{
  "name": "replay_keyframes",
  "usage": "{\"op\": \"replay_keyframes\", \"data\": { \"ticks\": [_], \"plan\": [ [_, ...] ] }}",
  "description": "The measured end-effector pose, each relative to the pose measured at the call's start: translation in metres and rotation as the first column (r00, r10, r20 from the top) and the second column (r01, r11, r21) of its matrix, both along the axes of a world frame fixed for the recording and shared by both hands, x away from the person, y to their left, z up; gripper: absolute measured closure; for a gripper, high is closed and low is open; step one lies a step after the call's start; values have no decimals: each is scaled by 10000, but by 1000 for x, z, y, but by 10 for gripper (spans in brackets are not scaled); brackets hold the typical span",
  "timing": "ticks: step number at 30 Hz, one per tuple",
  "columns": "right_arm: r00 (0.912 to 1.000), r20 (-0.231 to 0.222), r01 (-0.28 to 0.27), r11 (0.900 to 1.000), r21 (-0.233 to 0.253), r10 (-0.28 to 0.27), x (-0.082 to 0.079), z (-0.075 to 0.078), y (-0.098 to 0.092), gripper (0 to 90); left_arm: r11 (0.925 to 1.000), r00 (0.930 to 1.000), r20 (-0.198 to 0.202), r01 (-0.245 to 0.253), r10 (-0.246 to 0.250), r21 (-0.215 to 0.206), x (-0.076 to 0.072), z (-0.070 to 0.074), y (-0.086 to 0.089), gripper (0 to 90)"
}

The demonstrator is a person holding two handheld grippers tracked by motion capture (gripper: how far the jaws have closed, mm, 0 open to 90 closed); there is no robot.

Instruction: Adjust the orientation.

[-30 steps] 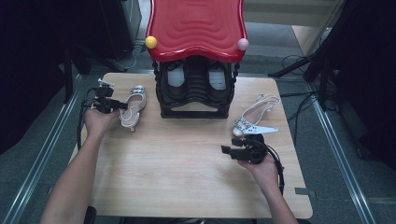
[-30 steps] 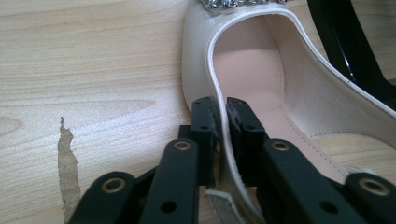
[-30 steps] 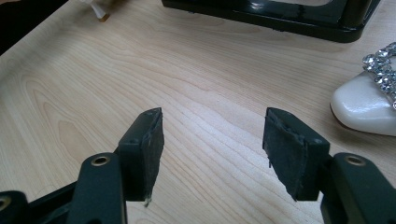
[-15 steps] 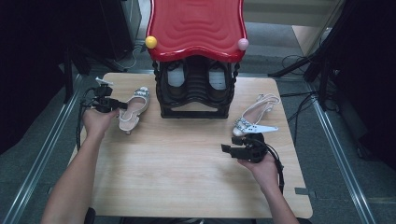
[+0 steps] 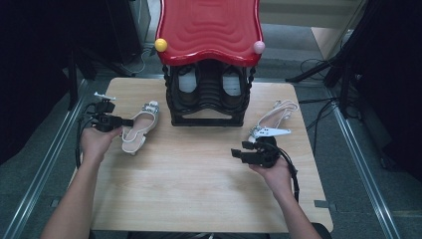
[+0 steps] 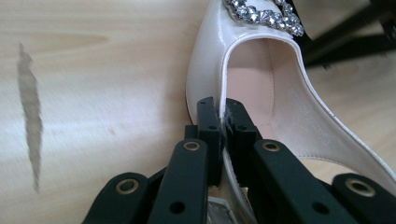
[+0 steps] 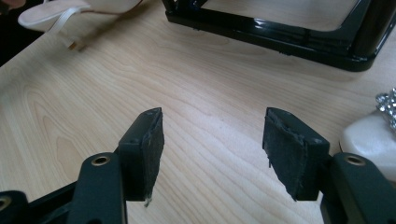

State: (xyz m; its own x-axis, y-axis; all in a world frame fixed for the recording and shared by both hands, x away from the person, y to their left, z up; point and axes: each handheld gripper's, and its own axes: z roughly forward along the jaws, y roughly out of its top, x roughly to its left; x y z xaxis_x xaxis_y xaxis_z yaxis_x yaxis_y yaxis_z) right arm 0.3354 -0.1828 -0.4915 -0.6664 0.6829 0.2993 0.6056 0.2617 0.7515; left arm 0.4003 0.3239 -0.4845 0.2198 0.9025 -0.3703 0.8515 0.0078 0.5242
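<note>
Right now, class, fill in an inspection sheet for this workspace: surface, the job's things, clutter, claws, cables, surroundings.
Surface: wooden table, pale, with a dark streak in the left gripper view.
Job's things: cream shoe with jewelled buckle left of the shoe rack; second shoe on the right.
Clutter: nothing seen.
Claws: left claw shut on the cream shoe's side edge; right claw open above the table.
Cables: one trails from each claw.
Surroundings: red rack top, yellow and pink knobs; dark floor.

Pale wooden table [image 5: 199, 199], grey floor [image 5: 298, 37] (cables trailing), perhaps dark curtains around.
</note>
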Motion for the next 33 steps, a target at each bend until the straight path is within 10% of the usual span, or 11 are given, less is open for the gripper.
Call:
{"op": "replay_keyframes", "data": {
  "ticks": [15, 33],
  "plan": [
    [9997, 46, -242, 9997, 56, 241, 14, 2, 10, 396, 9961, 9965, 323, 785, -772, -402, -52, 10, -25, 873],
    [9998, 3, -215, 9996, -208, 215, 14, -3, 16, 400, 9711, 9734, 419, 2280, -2255, -712, -68, 12, -77, 871]
  ]
}}
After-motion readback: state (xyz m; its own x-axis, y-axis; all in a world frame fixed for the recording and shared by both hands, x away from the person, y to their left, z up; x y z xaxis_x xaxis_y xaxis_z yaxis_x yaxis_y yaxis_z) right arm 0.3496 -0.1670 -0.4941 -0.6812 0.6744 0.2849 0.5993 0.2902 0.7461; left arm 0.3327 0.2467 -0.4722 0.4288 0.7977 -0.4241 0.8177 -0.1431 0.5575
